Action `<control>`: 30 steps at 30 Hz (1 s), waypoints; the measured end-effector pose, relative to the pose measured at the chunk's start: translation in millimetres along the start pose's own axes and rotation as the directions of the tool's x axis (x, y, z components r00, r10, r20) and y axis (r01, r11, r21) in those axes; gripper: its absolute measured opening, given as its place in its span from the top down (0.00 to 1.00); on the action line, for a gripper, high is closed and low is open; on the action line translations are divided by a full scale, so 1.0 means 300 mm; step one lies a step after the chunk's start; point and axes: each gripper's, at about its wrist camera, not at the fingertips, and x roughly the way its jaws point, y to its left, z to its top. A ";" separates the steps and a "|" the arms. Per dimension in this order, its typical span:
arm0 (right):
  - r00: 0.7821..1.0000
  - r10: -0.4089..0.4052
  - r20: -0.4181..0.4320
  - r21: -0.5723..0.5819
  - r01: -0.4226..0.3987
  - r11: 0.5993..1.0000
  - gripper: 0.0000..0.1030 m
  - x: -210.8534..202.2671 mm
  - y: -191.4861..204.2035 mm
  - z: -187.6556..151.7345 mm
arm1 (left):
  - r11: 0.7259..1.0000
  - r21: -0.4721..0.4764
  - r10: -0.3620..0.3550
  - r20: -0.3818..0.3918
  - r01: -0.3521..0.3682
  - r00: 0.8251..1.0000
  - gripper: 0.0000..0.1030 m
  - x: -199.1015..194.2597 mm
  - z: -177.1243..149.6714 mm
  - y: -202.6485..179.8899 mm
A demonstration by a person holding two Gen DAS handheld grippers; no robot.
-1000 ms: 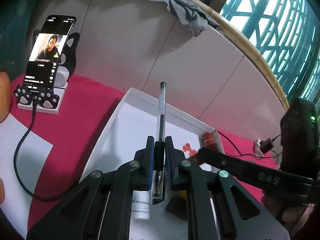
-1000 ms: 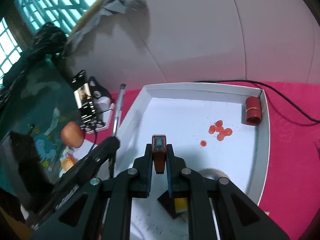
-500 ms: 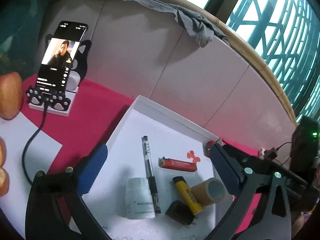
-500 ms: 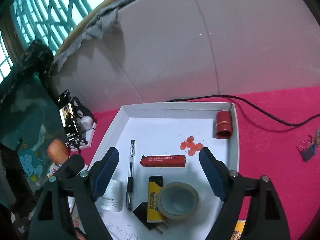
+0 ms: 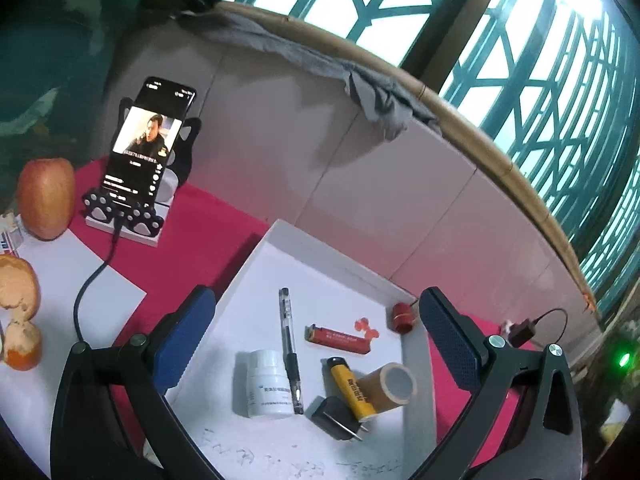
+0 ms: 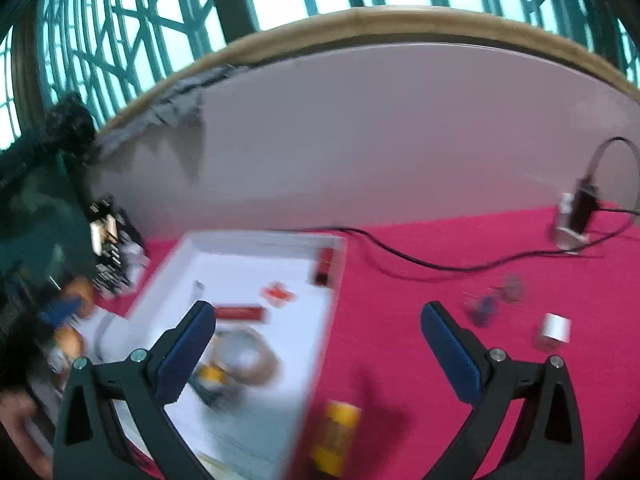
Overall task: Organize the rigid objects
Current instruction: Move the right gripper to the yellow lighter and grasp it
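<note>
A white tray (image 5: pixel 328 264) on the red cloth holds a black pen (image 5: pixel 289 344), a red lighter (image 5: pixel 338 338), a white pill bottle (image 5: pixel 267 386), a yellow lighter (image 5: pixel 352 388), a tape roll (image 5: pixel 394 386), a black plug (image 5: pixel 334 418) and a red cylinder (image 5: pixel 402 317). My left gripper (image 5: pixel 314 338) is open and empty above the tray. My right gripper (image 6: pixel 316 350) is open and empty over the tray's (image 6: pixel 256 240) right edge; this view is blurred. A yellow object (image 6: pixel 336 432), a small white block (image 6: pixel 556 328) and binder clips (image 6: pixel 494 298) lie on the cloth to the right.
A phone on a paw-print stand (image 5: pixel 140 164) with a cable stands at back left. An apple (image 5: pixel 46 196) and orange peel (image 5: pixel 18 296) lie on white paper at left. A charger and black cable (image 6: pixel 576 216) lie at back right. A pale wall runs behind.
Both grippers opened and drew back and up. The pen left my left gripper and the red lighter left my right gripper; both lie in the tray. The right gripper has swung right.
</note>
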 end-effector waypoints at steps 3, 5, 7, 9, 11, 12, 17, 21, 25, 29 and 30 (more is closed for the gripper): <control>0.998 -0.029 -0.057 -0.008 0.028 1.000 0.00 0.013 -0.055 -0.070 | 1.000 0.007 -0.010 -0.004 0.010 1.000 0.00 -0.009 -0.007 -0.023; 0.995 -0.047 -0.093 -0.033 0.044 0.998 0.00 0.034 -0.071 -0.130 | 1.000 0.023 -0.015 -0.015 0.015 1.000 0.00 -0.004 -0.016 -0.045; 0.992 -0.066 -0.103 -0.078 0.059 0.995 0.00 0.044 -0.064 -0.171 | 0.999 0.041 -0.017 -0.024 0.018 1.000 0.00 -0.003 -0.026 -0.066; 0.990 -0.078 -0.115 -0.139 0.062 0.988 0.00 0.055 -0.040 -0.213 | 0.998 0.052 -0.018 -0.031 0.019 0.999 0.00 -0.001 -0.034 -0.082; 0.989 -0.079 -0.123 -0.165 0.058 0.985 0.00 0.058 -0.027 -0.236 | 0.998 0.056 -0.019 -0.038 0.021 0.999 0.00 0.002 -0.039 -0.091; 0.988 -0.080 -0.129 -0.168 0.058 0.984 0.00 0.063 -0.025 -0.242 | 0.998 0.056 -0.018 -0.040 0.020 0.999 0.00 0.004 -0.041 -0.094; 0.985 -0.069 -0.157 -0.173 0.042 0.984 0.00 0.114 -0.002 -0.248 | 0.998 0.064 -0.020 -0.051 0.023 0.998 0.00 0.009 -0.050 -0.108; 0.979 -0.089 -0.182 -0.180 0.056 0.982 0.00 0.159 0.012 -0.254 | 0.998 0.065 -0.022 -0.053 0.025 0.998 0.00 0.010 -0.051 -0.110; 0.978 -0.072 -0.197 -0.159 0.040 0.986 0.00 0.186 0.000 -0.260 | 0.997 0.069 -0.023 -0.057 0.027 0.998 0.00 0.013 -0.057 -0.116; 0.973 -0.093 -0.210 -0.159 0.059 0.986 0.00 0.190 -0.028 -0.259 | 0.997 0.076 -0.026 -0.061 0.031 0.998 0.00 0.015 -0.061 -0.124; 0.969 -0.135 -0.209 -0.175 0.099 0.980 0.00 0.189 -0.042 -0.259 | 0.997 0.077 -0.027 -0.061 0.032 0.998 0.00 0.014 -0.061 -0.125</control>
